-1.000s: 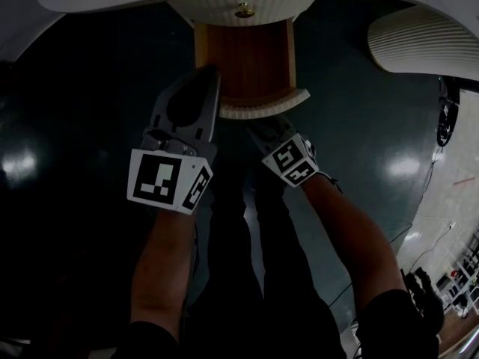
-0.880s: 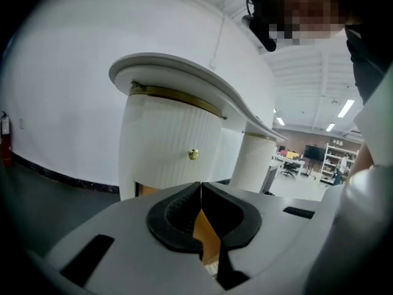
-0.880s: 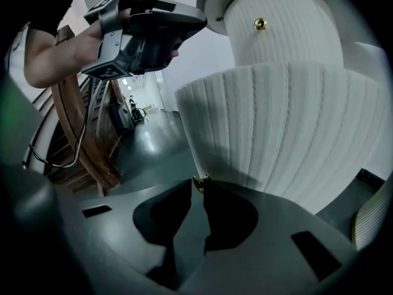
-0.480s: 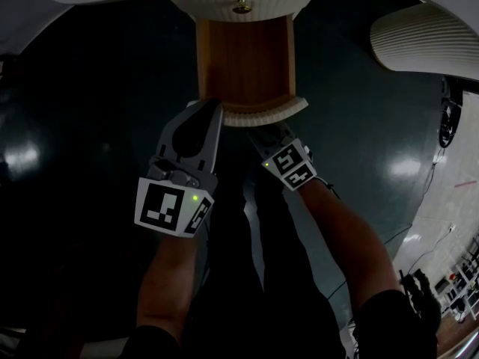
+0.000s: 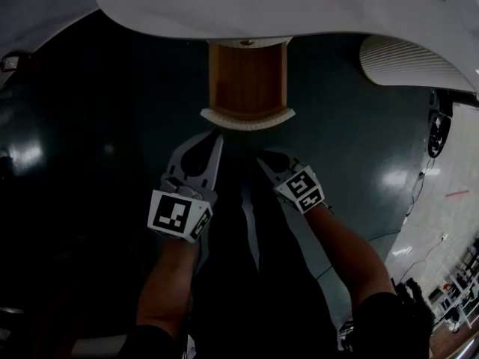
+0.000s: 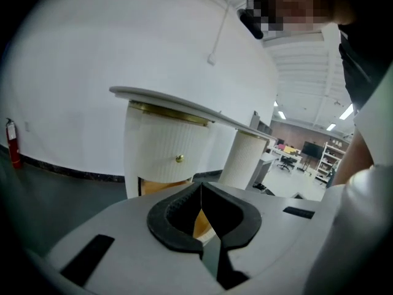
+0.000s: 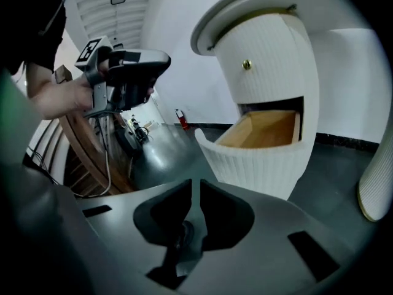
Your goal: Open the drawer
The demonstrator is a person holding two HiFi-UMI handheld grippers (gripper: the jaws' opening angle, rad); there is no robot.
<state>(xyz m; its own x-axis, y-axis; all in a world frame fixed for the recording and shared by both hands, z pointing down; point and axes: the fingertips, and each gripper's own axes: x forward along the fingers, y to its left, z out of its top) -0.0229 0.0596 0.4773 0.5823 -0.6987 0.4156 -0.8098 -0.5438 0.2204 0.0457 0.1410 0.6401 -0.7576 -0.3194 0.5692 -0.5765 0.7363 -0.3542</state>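
Change since half a second ago: both hand-held grippers have drawn back toward 6 o'clock, away from the drawer [image 5: 247, 88]. The left hand-held gripper [image 5: 217, 137], which was at the left end of the ribbed drawer front, now lies apart from it with dark floor [image 5: 97, 126] between. The right hand-held gripper [image 5: 262, 158] is likewise lower in the head view. The white tabletop [image 5: 262, 13] now covers more of the upper head view. Drawer: pulled out at 12 o'clock in the head view, bare wooden bottom showing, curved white ribbed front toward the person. In the right gripper view it juts from the ribbed cabinet [image 7: 270, 60] at 2 o'clock, beneath an upper front with a brass knob [image 7: 246, 64]. Hidden or unclear: the tabletop edge cuts off the drawer's rear and the cabinet in the head view. A second ribbed pedestal [image 5: 412, 62] at 2 o'clock is partly cut off as well. In the left gripper view only slivers of the drawer's wood show around that gripper's jaws. Left hand-held gripper: jaws pressed together, tips meeting, empty. Right hand-held gripper: jaws closed to a thin slit, empty. Neither touches the drawer.
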